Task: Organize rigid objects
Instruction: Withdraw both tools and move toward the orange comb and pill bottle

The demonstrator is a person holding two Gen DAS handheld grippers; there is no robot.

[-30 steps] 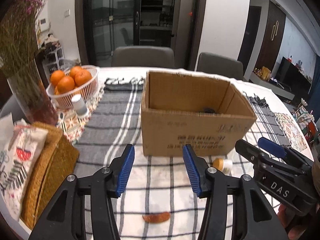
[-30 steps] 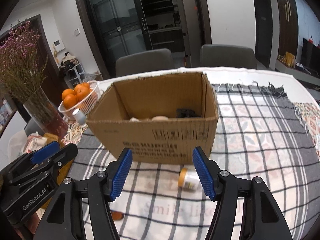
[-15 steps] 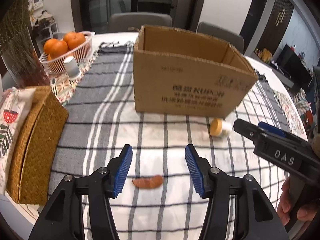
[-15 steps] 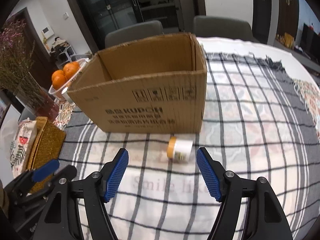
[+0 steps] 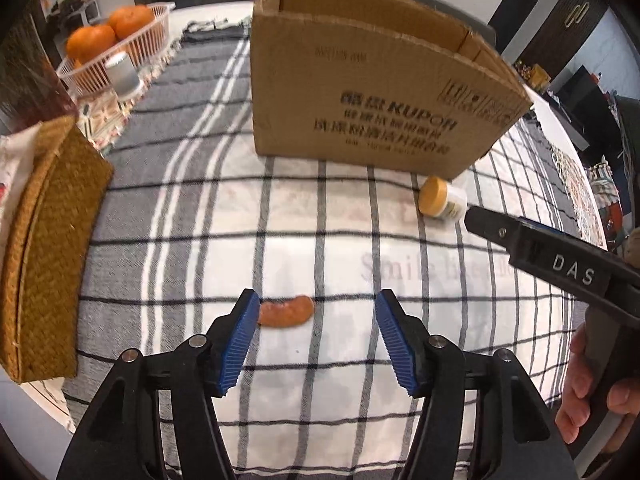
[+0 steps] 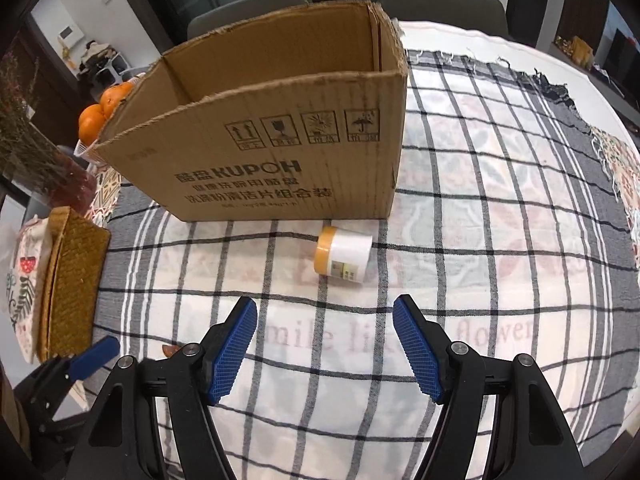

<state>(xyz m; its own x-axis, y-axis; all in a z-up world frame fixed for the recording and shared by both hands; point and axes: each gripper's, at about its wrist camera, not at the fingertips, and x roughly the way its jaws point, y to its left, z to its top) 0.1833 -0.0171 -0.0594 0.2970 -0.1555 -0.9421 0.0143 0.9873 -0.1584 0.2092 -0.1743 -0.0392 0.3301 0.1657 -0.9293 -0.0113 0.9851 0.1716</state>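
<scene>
A small orange curved piece (image 5: 286, 311) lies on the checked cloth just beyond my left gripper (image 5: 314, 316), close to its left fingertip. The left jaws are opening, with nothing pressed between them. A white bottle with an orange cap (image 6: 343, 255) lies on its side in front of the open cardboard box (image 6: 280, 156). My right gripper (image 6: 324, 322) hovers just short of the bottle, open, nothing between its pads. The left wrist view also has the bottle (image 5: 442, 202), the box (image 5: 372, 108) and the right gripper's body (image 5: 560, 268) held by a hand.
A woven brown box (image 5: 44, 236) sits at the table's left edge. Behind it stand a basket of oranges (image 5: 112, 40), a small white jar (image 5: 120, 72) and a vase of dried flowers (image 6: 36, 152). Grey chairs stand beyond the table.
Both grippers have sunk and tipped downward toward the cloth. The box interior has dropped out of sight. The left jaws have widened; the orange piece and the bottle now lie just ahead of the fingertips.
</scene>
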